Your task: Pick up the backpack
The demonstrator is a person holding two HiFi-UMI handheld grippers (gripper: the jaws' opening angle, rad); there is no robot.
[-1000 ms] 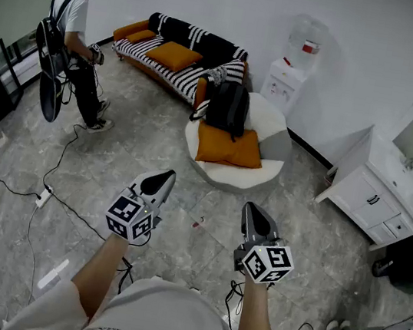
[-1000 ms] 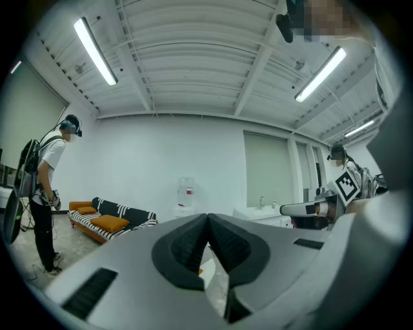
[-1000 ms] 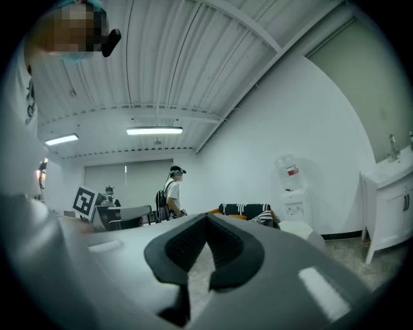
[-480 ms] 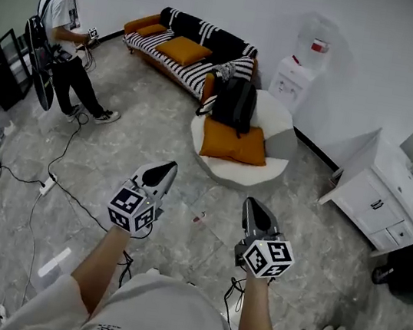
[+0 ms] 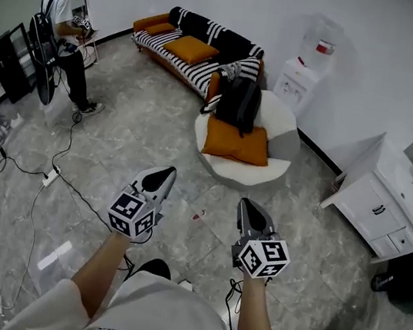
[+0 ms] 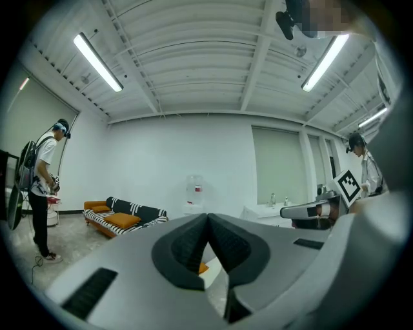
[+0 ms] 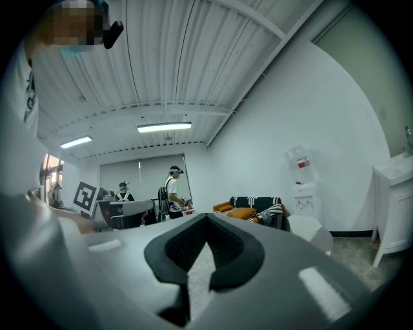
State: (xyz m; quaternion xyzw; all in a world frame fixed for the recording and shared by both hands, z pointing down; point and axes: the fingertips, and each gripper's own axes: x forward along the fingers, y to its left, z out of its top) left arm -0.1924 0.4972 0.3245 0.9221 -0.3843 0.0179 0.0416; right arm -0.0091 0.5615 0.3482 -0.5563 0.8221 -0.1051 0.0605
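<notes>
Surface: grey marble-pattern tile floor [image 5: 134, 133], glossy, with light patches of reflection. Plain white walls [image 5: 240, 2]. The left gripper view shows a ribbed white ceiling with long tube lights [image 6: 97, 61].

Task item: black fabric backpack [image 5: 239, 103], far centre. It stands upright on the round white padded chair [image 5: 282, 122], against the chair's back. A flat orange square cushion [image 5: 233, 143] lies on the same seat on the near side, touching the backpack's base.

Left gripper [image 5: 164, 175]: near, left of centre, held level over the floor and pointing towards the chair. Jaws closed tip to tip, nothing between them.

Right gripper [image 5: 247, 205]: near, right of centre, also level and aimed the same way. Jaws closed, empty.

Both grippers are well apart from the backpack, with open floor between.

Other items:
- Black-and-white striped sofa with orange cushions [image 5: 202, 47] along the far wall, left of the chair.
- White water dispenser with clear bottle [image 5: 305, 73] at the far wall, just behind the chair.
- White vanity cabinet with basin and tap [image 5: 376, 199] against the right wall.
- Person in a white shirt [image 5: 62, 21] standing far left, beside dark equipment [image 5: 4, 66].
- Black cables [image 5: 65, 177] trail over the floor on the left, past a white power strip [image 5: 49, 177].
</notes>
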